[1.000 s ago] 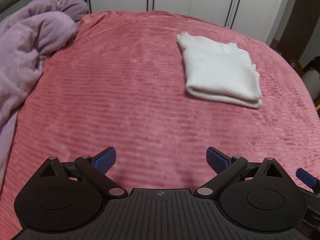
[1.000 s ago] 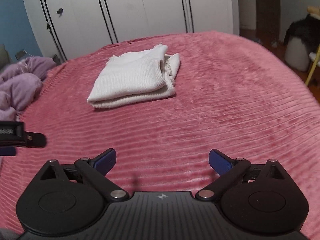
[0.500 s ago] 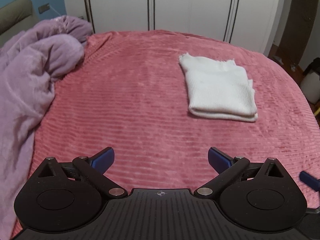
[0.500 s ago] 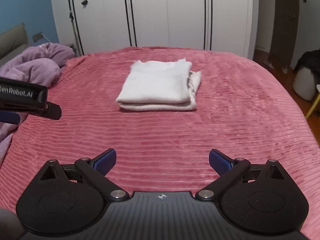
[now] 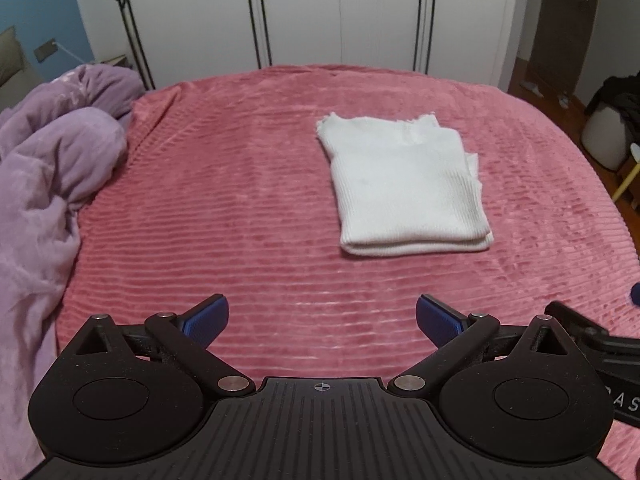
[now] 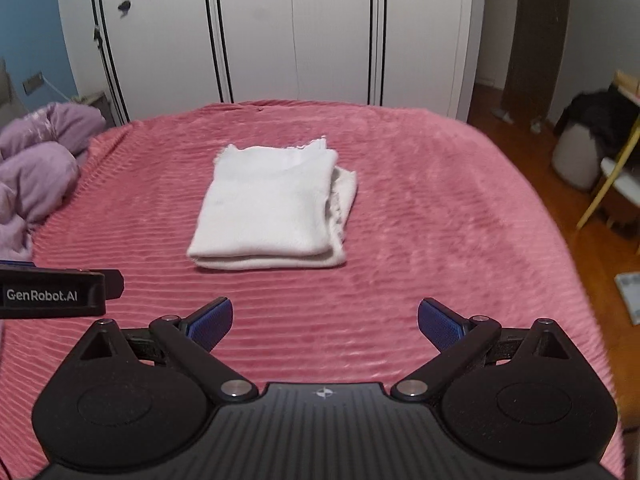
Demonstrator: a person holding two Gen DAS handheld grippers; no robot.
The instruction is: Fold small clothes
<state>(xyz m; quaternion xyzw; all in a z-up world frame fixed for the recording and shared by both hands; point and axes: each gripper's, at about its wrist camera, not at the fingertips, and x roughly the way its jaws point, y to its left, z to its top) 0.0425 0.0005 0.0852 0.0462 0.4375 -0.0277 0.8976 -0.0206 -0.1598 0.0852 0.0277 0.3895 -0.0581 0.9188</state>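
Note:
A white knit garment [image 5: 404,184] lies folded into a flat rectangle on the pink ribbed bedspread [image 5: 240,208]; it also shows in the right wrist view [image 6: 272,208]. My left gripper [image 5: 322,320] is open and empty, held above the near part of the bed, well short of the garment. My right gripper [image 6: 325,322] is open and empty too, also back from the garment. The left gripper's body shows at the left edge of the right wrist view [image 6: 52,294].
A crumpled lilac duvet [image 5: 48,184] lies along the bed's left side. White wardrobe doors [image 5: 340,16] stand behind the bed. Wooden floor [image 6: 592,256] with a white bin [image 6: 576,156] and a yellow chair lies to the right.
Both grippers have pulled back and risen away from the garment, so more of the wardrobe and room shows. The folded garment has not moved. Both stay open.

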